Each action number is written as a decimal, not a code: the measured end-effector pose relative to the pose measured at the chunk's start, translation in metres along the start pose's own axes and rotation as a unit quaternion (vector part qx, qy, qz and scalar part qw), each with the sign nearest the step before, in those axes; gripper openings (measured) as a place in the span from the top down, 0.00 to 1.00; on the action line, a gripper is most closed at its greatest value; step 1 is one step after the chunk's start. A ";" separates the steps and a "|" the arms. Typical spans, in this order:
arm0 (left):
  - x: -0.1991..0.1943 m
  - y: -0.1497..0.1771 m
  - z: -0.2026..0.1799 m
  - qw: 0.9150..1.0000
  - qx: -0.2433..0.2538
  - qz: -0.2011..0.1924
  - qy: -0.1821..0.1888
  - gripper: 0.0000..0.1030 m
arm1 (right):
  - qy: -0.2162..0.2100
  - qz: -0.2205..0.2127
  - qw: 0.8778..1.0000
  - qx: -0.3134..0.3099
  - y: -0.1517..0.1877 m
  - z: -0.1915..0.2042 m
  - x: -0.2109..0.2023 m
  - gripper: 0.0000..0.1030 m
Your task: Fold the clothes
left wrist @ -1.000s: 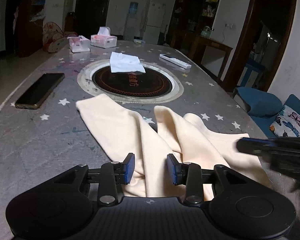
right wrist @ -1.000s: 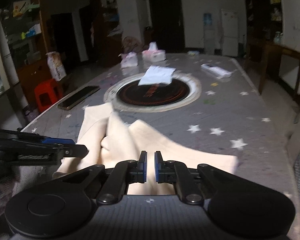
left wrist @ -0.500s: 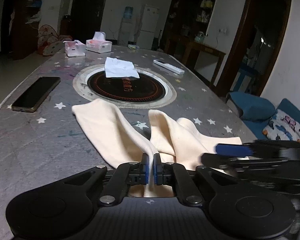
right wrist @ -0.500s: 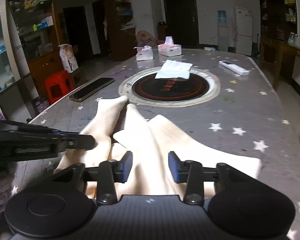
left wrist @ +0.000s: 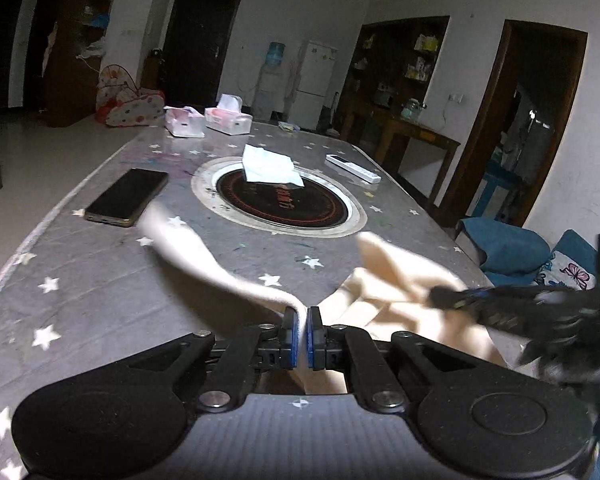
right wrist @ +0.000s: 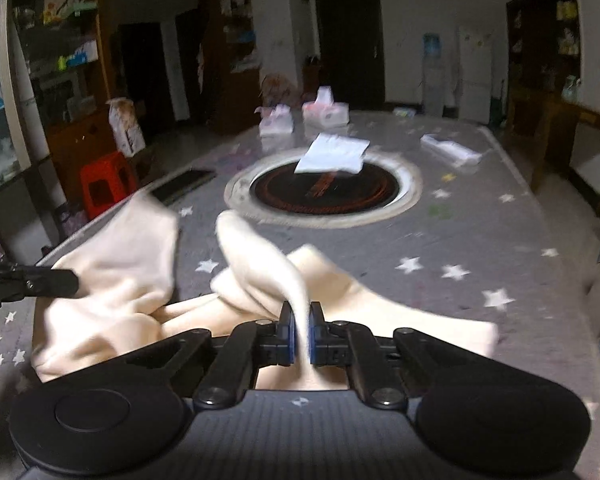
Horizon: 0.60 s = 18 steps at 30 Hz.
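A cream garment (left wrist: 384,280) lies crumpled on the near part of the grey star-patterned table (left wrist: 100,280). My left gripper (left wrist: 302,336) is shut on a fold of it, and a long strip of cloth runs from the jaws to the far left. My right gripper (right wrist: 300,334) is shut on another fold of the garment (right wrist: 112,288), which rises in a peak just ahead of it. The right gripper also shows in the left wrist view (left wrist: 500,308), blurred, at the right over the cloth. The left gripper shows at the left edge of the right wrist view (right wrist: 28,284).
A phone (left wrist: 128,196) lies at the table's left. A round black hotplate (left wrist: 280,200) with a white cloth (left wrist: 270,164) on it sits mid-table. A white remote (left wrist: 352,168) and two tissue boxes (left wrist: 204,120) lie farther back. A blue sofa (left wrist: 508,248) stands right.
My right gripper, open half a second ago, has shut on a fold of the garment. Both grippers have lifted and pulled the cloth apart; the garment's left part has swung toward the phone.
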<state>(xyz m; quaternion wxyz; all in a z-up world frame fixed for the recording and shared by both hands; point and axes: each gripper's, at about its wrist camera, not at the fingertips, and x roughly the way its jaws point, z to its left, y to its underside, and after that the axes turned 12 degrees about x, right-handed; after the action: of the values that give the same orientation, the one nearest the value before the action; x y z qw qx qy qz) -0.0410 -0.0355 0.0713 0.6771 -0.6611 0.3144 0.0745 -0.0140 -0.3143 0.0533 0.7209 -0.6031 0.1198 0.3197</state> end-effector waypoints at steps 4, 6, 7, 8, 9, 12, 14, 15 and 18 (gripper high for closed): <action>-0.021 0.011 0.008 1.000 -0.007 0.001 -0.002 0.95 | 0.019 -0.027 0.999 0.003 0.002 -0.014 -0.042 0.95; -0.032 0.018 0.009 1.000 -0.006 0.003 -0.007 0.96 | 0.031 -0.039 0.999 0.006 0.005 -0.022 -0.061 0.95; -0.037 0.021 0.011 1.000 -0.006 0.005 -0.009 0.96 | 0.036 -0.044 0.998 0.008 0.007 -0.026 -0.070 0.95; -0.042 0.024 0.012 1.000 -0.006 0.007 -0.011 0.96 | 0.043 -0.048 0.998 0.011 0.009 -0.031 -0.079 0.95; -0.047 0.028 0.013 1.000 -0.007 0.010 -0.013 0.96 | 0.051 -0.051 0.997 0.013 0.011 -0.036 -0.087 0.95; -0.062 0.041 0.017 1.000 -0.008 0.022 -0.018 0.96 | 0.076 -0.062 0.995 0.020 0.019 -0.050 -0.112 0.95; -0.073 0.050 0.018 0.999 -0.004 0.032 -0.017 0.96 | 0.092 -0.061 0.994 0.024 0.024 -0.059 -0.122 0.95; -0.079 0.055 0.018 0.999 -0.003 0.038 -0.017 0.96 | 0.102 -0.057 0.993 0.024 0.028 -0.064 -0.126 0.95; -0.093 0.071 0.015 0.998 0.006 0.062 -0.015 0.96 | 0.127 -0.040 0.991 0.024 0.041 -0.075 -0.131 0.95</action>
<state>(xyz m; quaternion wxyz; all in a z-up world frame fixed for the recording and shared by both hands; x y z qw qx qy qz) -0.1463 0.0164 0.0584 0.6800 -0.6350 0.3449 0.1240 -0.1237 -0.4245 0.0754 0.7262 -0.6258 0.1936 0.2086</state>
